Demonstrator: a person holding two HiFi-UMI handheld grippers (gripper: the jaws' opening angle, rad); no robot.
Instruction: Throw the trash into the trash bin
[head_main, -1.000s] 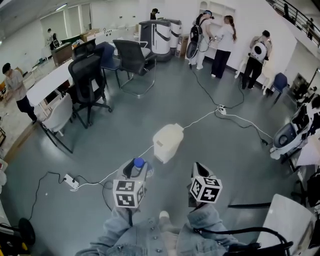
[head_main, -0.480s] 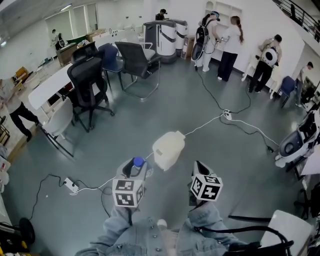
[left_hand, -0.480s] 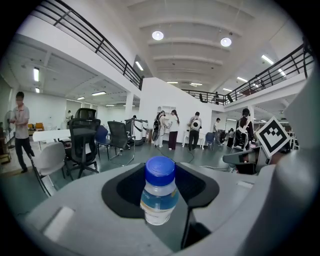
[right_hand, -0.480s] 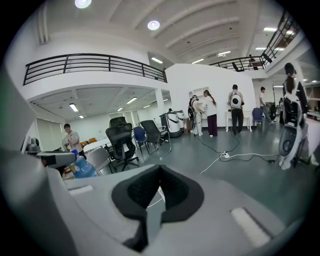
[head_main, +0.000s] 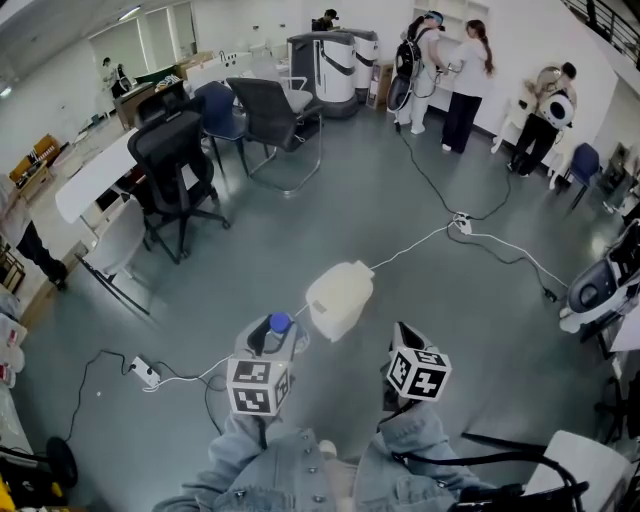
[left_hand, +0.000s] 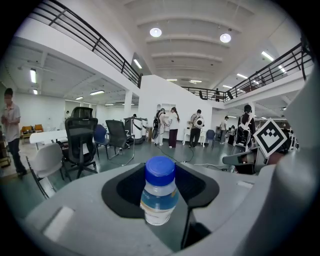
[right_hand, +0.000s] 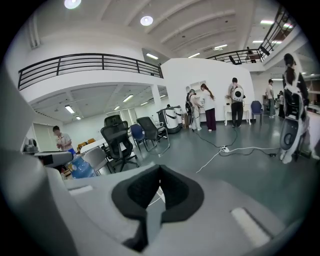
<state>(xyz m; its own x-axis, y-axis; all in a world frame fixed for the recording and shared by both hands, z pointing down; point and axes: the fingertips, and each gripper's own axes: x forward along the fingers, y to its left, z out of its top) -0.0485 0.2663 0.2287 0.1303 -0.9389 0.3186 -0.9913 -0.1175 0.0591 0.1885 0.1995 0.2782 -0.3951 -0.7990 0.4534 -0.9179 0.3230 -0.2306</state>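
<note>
A white lidded trash bin stands on the grey floor just ahead of both grippers. My left gripper is shut on a small clear bottle with a blue cap, held upright a little left of the bin. Seen from the left gripper view, the bottle sits between the dark pads of the left gripper. My right gripper hangs right of the bin with nothing in it. In the right gripper view the right gripper has its jaws together.
A white cable runs across the floor past the bin to a power strip; another strip lies at the left. Office chairs and a desk stand far left. Several people work at the back wall.
The view has moved forward across the floor: the bin sits slightly lower and nearer, and the chairs and people have shifted. Both grippers keep their places, the bottle still held.
</note>
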